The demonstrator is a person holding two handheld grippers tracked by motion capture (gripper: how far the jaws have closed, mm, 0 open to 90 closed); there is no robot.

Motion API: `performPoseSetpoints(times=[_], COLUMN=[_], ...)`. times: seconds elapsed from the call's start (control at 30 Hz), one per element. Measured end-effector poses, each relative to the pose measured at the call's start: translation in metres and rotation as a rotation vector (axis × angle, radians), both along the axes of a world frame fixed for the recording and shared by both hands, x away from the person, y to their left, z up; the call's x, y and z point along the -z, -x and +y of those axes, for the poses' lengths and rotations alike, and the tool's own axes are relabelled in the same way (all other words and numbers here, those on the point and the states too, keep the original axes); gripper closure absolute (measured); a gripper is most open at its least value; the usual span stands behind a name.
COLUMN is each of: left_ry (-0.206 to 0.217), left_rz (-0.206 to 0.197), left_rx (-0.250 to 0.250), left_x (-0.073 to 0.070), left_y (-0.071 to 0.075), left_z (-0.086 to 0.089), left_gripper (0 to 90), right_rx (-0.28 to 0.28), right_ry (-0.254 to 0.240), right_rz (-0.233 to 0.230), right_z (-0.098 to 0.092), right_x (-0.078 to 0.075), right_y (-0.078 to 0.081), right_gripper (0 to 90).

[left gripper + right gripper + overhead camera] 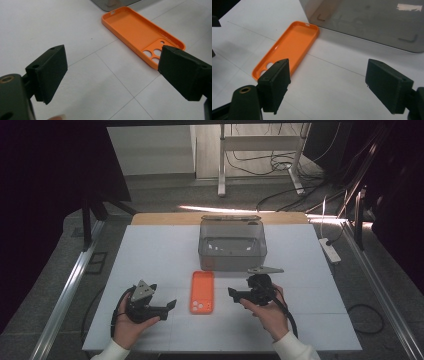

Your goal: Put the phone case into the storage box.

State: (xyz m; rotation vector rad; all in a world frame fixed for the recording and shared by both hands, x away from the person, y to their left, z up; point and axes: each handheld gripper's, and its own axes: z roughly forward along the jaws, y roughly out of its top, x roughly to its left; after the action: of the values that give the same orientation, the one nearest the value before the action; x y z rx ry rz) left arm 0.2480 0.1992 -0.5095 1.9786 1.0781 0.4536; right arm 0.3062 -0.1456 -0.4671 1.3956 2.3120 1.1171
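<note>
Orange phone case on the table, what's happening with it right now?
A person holds a tool in each hand, one on either side of the orange phone case. The case lies open side up on the white table, just in front of a grey plastic box. The left tool and right tool both stand open, pointing toward the case without touching it.

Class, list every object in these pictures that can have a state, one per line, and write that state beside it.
Orange plastic phone case: lying flat on the table, hollow side up, empty, untouched.
Grey translucent plastic box: upright, open at the top; contents cannot be told.
Left tongs: open, holding nothing, beside the case.
Right tongs: open, holding nothing, pointing toward the case.
White power strip: on the floor, cable plugged in.
</note>
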Motion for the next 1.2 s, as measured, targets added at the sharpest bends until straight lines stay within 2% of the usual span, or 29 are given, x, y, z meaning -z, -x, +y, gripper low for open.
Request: performPoseSetpoints(times=[0.17,0.3,0.53,0.63,0.8,0.87,0.97,1.1,1.2], left_ry=[0.005,0.011,0.017,0.019,0.020,0.019,0.018,0.020,0.018], left_rz=[0.010,0.014,0.039,0.040,0.035,0.033,0.031,0.029,0.033], left_rx=[0.015,0.025,0.014,0.016,0.020,0.023,0.030,0.028,0.027], left_x=[0.002,0.002,0.003,0.002,0.000,0.000,-0.001,-0.001,-0.001], left_y=[-0.002,-0.004,-0.007,-0.008,-0.008,-0.007,-0.007,-0.007,-0.008], left_z=[0.000,0.000,-0.001,-0.001,-0.002,-0.003,-0.003,-0.003,-0.003], left_gripper=[9.6,9.6,9.7,9.7,9.7,9.7,9.7,9.7,9.6], right_rx=[0.001,0.008,0.040,0.044,0.052,0.072,0.069,0.060,0.051], right_ry=[0.026,0.051,0.064,0.085,0.089,0.100,0.122,0.155,0.159], right_rz=[0.054,0.071,0.131,0.156,0.195,0.205,0.215,0.226,0.249], right_z=[0.022,0.035,0.062,0.073,0.079,0.080,0.083,0.088,0.090], right_x=[0.002,0.003,0.007,0.009,0.011,0.011,0.012,0.016,0.021], right_y=[-0.003,-0.007,-0.019,-0.022,-0.029,-0.031,-0.032,-0.033,-0.035], right_gripper=[21.4,22.2,24.6,25.1,27.6,28.1,28.4,33.9,39.8])
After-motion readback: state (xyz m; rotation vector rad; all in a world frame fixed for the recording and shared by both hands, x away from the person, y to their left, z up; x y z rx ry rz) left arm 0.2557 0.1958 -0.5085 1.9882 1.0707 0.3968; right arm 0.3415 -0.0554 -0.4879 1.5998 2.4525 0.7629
